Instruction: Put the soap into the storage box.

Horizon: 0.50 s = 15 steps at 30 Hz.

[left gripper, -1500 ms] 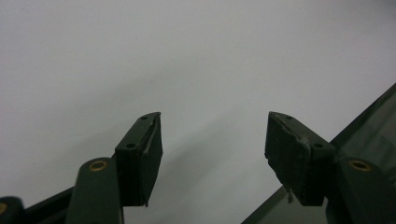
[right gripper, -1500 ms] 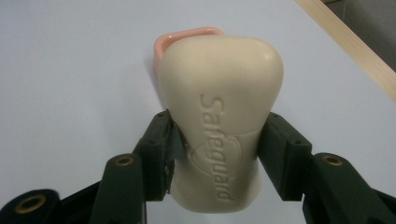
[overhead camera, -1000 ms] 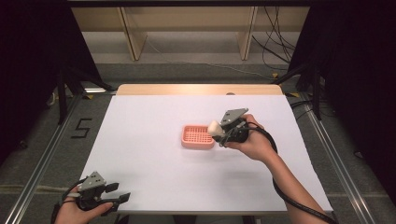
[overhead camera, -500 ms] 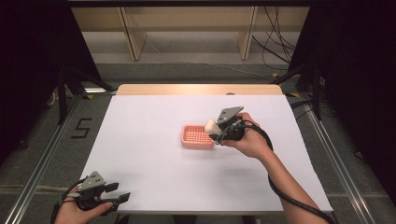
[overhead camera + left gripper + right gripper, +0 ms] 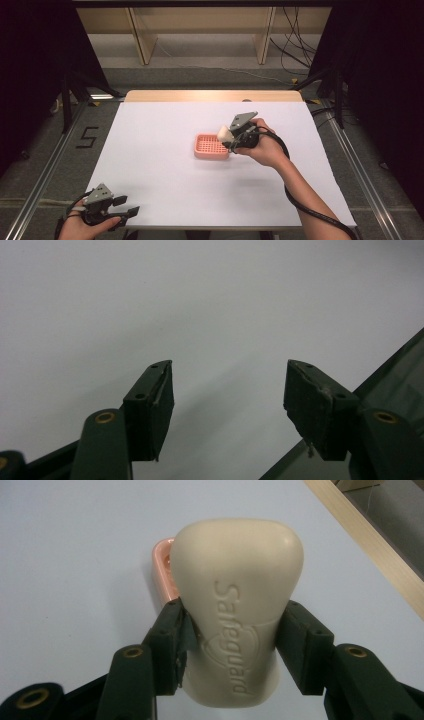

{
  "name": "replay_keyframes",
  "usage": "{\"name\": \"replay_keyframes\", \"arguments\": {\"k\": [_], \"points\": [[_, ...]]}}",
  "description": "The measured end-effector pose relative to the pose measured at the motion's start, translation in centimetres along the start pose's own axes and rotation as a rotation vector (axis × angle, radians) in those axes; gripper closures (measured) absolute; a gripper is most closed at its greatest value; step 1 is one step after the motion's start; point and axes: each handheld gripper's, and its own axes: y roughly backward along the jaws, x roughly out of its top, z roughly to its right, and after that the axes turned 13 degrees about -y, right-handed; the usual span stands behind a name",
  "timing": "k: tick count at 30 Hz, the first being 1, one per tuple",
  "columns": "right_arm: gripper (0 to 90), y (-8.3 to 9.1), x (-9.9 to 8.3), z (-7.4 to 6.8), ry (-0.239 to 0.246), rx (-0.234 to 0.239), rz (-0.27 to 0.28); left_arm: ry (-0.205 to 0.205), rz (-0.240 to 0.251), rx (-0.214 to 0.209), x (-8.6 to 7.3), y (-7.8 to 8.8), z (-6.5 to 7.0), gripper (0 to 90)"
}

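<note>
White table (image 5: 165, 165), dark room around it. Right gripper (image 5: 231, 138) is clamped on a cream bar of soap (image 5: 235, 610), held right over the pink plastic soap dish (image 5: 211, 146). Left gripper (image 5: 124, 207) sits at the near edge, jaws apart with nothing between them.

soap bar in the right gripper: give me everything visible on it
The soap bar is cream-coloured, smooth and waxy-looking, with rounded corners and a waisted middle. "Safeguard" and a shield outline are embossed on its face. The right hand-held gripper is shut on it, pads pressing both sides of the waist. In the high view it sits just above the right edge of the pink soap dish, off the white table.
</note>
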Motion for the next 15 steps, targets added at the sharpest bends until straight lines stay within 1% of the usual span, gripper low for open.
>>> {"name": "replay_keyframes", "arguments": {"k": [1,2,3,5,6,8,9,10,13,14,15], "points": [[50.0,-0.05,0.05,0.0,-0.001,-0.004,0.0,0.008,0.009,-0.001,0.0,-0.08,0.07,36.3],[50.0,-0.09,0.06,-0.03,0.001,0.003,-0.002,0.009,0.018,0.006,-0.03,-0.16,0.12,36.3],[50.0,-0.11,0.16,0.02,0.005,-0.001,-0.003,0.008,0.012,0.007,-0.02,-0.16,0.11,36.3],[50.1,-0.16,0.28,0.03,0.006,0.001,-0.002,0.011,0.016,0.006,-0.02,-0.18,0.13,36.3],[50.0,-0.2,0.33,0.0,0.003,0.001,-0.002,0.001,0.008,0.005,-0.03,-0.1,0.05,36.3],[50.1,-0.3,0.47,-0.06,0.004,-0.004,-0.004,0.009,0.016,0.003,-0.02,-0.13,0.1,36.3],[50.0,-0.33,0.52,-0.02,0.016,0.002,-0.004,0.009,0.007,-0.002,0.01,-0.07,0.07,36.3],[50.1,-0.36,0.59,-0.04,0.009,-0.001,-0.006,0.008,0.01,0.0,0.0,-0.08,0.08,36.3],[50.0,-0.45,0.72,-0.04,0.01,0.002,-0.004,0.009,0.009,0.0,0.0,-0.08,0.07,36.3],[50.0,-0.48,0.77,-0.03,0.011,-0.001,-0.005,0.01,0.017,0.009,-0.02,-0.15,0.11,36.3],[50.0,-0.53,0.81,-0.01,0.013,-0.001,-0.005,0.01,0.017,0.008,-0.02,-0.15,0.11,36.3]]}}
